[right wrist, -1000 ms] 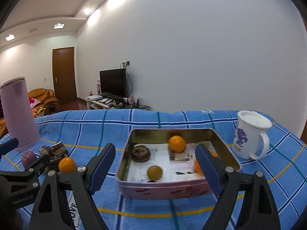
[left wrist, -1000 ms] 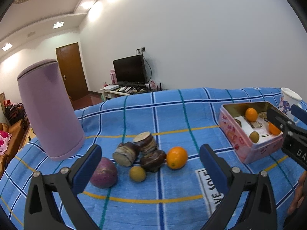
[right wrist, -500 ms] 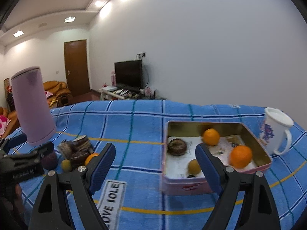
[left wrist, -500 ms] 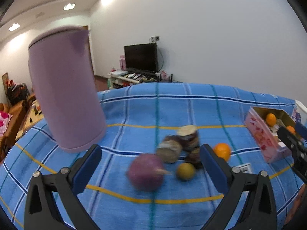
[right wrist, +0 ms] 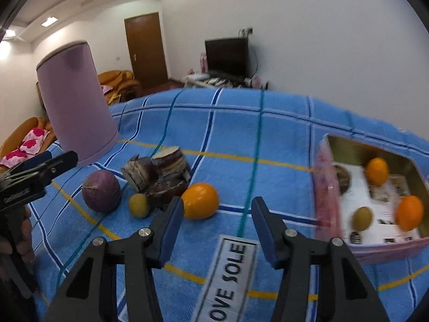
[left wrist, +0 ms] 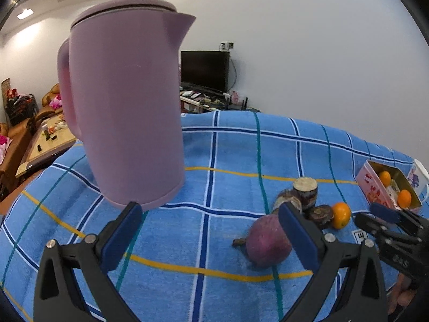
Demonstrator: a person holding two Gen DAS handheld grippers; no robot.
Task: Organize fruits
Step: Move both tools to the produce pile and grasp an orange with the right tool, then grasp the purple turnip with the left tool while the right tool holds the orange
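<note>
Loose fruit lies on the blue checked cloth: a purple round fruit, a small yellow-green fruit, dark cut pieces and an orange. My right gripper hovers just right of the orange; its jaws are closing with nothing between them. The pink tin at the right holds two oranges, a green fruit and a dark piece. My left gripper is open and empty, between the kettle and the purple fruit, which sits behind its right finger.
A tall lilac kettle stands close at the left. A white mug peeks out behind the tin. A sewn label lies on the cloth under my right gripper. The cloth drops off at the left edge.
The left view swung left toward the kettle, shifting the fruit pile to its right. My right gripper moved left and lower, from the tin to the loose orange, and its jaws narrowed.
</note>
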